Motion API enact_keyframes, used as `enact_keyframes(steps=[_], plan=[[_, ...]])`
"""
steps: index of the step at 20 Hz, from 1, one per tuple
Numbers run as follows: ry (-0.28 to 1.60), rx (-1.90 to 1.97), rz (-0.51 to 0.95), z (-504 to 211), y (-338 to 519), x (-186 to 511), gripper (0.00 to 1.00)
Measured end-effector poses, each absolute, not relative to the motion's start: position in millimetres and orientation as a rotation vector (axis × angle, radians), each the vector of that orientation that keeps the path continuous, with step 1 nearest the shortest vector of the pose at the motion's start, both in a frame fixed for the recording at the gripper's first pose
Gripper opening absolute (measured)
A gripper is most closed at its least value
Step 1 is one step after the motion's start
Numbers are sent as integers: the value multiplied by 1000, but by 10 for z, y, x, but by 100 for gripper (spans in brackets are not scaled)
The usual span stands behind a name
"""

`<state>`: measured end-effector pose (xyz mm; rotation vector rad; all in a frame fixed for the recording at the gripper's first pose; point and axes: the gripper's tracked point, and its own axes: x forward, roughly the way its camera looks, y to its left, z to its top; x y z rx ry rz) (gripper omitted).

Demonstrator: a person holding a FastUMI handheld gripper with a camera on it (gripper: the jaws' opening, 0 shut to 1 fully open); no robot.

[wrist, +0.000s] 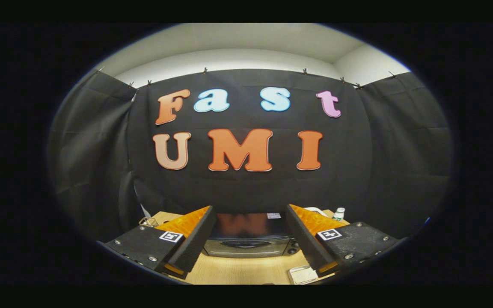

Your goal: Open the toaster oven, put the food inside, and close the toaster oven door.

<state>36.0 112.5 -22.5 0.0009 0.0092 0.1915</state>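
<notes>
Foam-padded tool [250, 229] agape before toaster oven [248, 239].

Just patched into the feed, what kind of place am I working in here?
Likely a staged recording booth, not a real kitchen: black cloth is clipped up as walls around a wooden table, with a toaster oven on it just ahead of the open fingers. A small bottle stands behind.

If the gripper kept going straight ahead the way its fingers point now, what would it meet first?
Most likely the toaster oven: it sits on the wooden table just ahead, framed by the open gripper. Nothing lies between, though depth is hard to judge.
</notes>
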Motion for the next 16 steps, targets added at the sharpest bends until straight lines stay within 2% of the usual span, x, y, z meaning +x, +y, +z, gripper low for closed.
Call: enact_keyframes(steps=[8, 16], plan=[[32, -17, 198, -932, 1416, 1087, 98], [180, -53, 200, -1972, 1525, 1687, 98]])
